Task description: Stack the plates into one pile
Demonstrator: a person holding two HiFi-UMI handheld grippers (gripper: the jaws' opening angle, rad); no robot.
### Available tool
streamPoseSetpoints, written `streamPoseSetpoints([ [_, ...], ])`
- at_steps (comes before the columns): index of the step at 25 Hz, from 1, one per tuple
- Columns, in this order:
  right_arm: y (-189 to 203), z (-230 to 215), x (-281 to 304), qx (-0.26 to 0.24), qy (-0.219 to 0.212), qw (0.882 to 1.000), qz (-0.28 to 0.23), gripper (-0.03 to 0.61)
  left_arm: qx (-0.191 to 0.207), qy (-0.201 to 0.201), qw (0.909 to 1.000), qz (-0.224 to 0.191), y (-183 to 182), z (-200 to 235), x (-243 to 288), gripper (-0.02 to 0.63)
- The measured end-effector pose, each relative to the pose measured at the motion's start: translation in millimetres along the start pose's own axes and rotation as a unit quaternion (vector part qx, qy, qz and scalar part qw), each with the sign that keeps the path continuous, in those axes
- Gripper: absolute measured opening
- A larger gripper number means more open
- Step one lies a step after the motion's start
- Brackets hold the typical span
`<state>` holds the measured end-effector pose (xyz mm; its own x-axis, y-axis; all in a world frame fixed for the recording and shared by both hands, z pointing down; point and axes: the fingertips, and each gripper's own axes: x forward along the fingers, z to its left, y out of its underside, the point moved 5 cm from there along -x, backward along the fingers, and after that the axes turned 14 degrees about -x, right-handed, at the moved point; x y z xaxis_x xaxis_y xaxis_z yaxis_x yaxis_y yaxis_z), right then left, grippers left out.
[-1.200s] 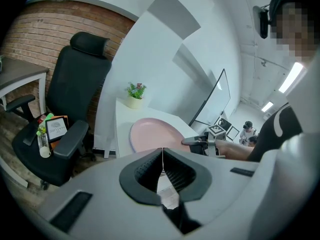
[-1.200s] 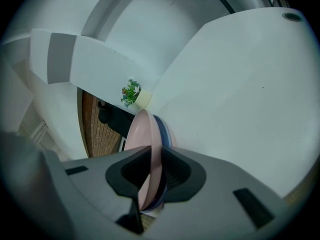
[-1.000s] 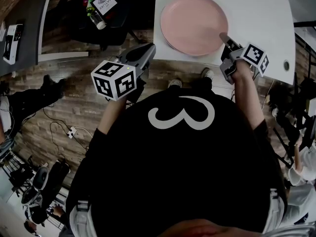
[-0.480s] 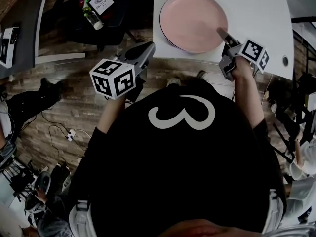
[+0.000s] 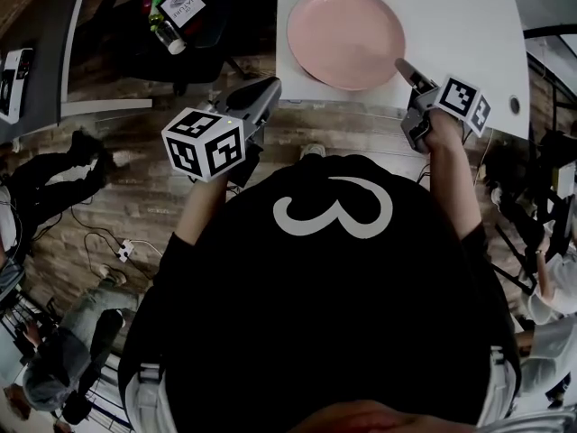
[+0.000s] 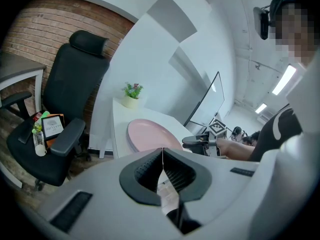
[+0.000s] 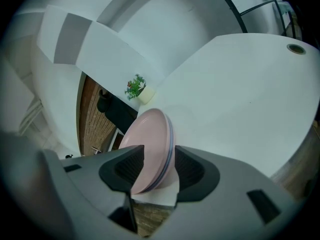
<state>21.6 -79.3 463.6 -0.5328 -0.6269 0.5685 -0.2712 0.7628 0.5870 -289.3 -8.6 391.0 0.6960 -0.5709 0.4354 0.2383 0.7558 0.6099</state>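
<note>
1. Right gripper: jaws have just been opening and now stand wide; the tip, further in over the top plate a second ago, now sits at the near right rim
2. Plates: pink, round, shallow, lying flat in one pile on the table towards its near left corner; the right gripper view shows a second rim under the top one, marked by a thin violet line
3. Relation: the rim lies between the right jaws, with no pad seen pressing on it; the pile lies ahead and left of that gripper; being round, it has no long axis
4. Left gripper: jaws closed together, nothing between them; over the floor, well apart from the pile
5. Judgement: pile appears made; the right gripper need only draw straight back off the rim
</note>
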Motion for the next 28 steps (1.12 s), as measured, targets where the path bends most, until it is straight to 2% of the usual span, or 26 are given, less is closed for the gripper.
streamPoseSetpoints([
  [3,2,2,-5,0.002,-0.005,1.0,-0.003,0.186,0.0,0.0,1.0,-0.003,3,-3,-2,0.017],
  [7,6,14,-11,0.0,-0.033,0.999,-0.011,0.186,0.0,-0.002,1.0,-0.005,8,-11,-6,0.017],
  [9,5,25,-18,-0.027,-0.056,0.998,-0.027,0.184,0.0,-0.003,1.0,-0.005,11,-14,-8,0.017],
  [11,3,43,-28,-0.081,-0.089,0.992,-0.047,0.167,0.001,-0.004,1.0,-0.006,15,-19,-9,0.017],
  [12,3,52,-34,-0.117,-0.106,0.986,-0.056,0.13,0.003,-0.004,1.0,-0.007,17,-23,-9,0.017],
  [14,2,72,-53,-0.195,-0.144,0.967,-0.076,0.057,0.01,-0.003,0.9999,-0.005,24,-35,-7,0.017],
  [16,7,91,-76,-0.254,-0.186,0.945,-0.087,0.044,0.021,0.002,0.9998,0.002,35,-54,-5,0.017],
  [19,24,113,-110,-0.312,-0.231,0.918,-0.083,0.035,0.034,0.018,0.9992,0.008,48,-86,-2,0.017],
  [24,35,141,-159,-0.344,-0.282,0.891,-0.094,0.029,0.042,0.083,0.9956,0.001,54,-143,-6,0.017],
  [28,36,150,-198,-0.355,-0.292,0.88,-0.12,0.025,0.082,0.113,0.9901,-0.017,57,-187,-17,0.017],
])
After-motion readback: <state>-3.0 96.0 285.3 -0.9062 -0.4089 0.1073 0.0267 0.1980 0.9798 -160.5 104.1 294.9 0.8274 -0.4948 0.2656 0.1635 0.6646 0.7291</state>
